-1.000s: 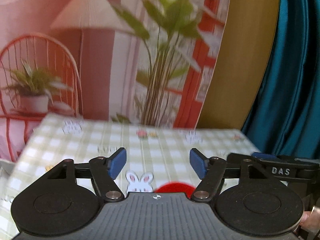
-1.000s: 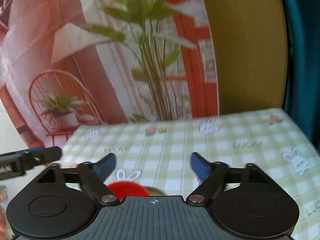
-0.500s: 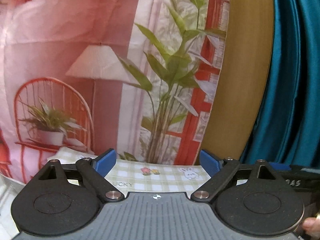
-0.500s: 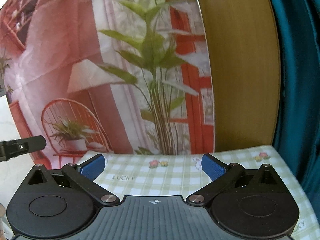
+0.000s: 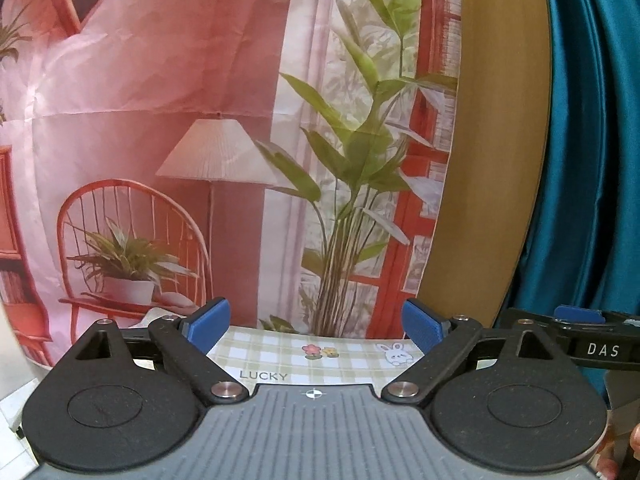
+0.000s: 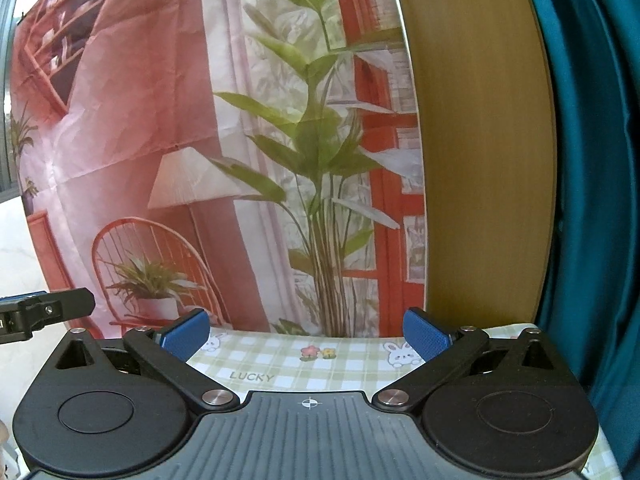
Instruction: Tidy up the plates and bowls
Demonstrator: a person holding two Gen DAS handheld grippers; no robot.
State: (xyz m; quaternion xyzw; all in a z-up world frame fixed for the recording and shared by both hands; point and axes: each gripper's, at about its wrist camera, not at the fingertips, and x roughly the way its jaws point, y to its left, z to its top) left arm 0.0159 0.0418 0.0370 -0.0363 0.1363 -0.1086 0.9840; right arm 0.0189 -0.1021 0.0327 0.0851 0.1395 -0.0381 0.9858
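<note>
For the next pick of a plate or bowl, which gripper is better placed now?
Neither. The left gripper and right gripper both stand open, empty and level over the checked tablecloth; no dish shows in either view.

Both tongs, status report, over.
Left tongs open, empty. Right tongs open, empty. No plates or bowls in view, only checked tablecloth and backdrop. Nothing blocking.

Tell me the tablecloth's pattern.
The tablecloth is a green-and-white check with bunnies, flowers and "LUCKY", clearest in the right wrist view.
</note>
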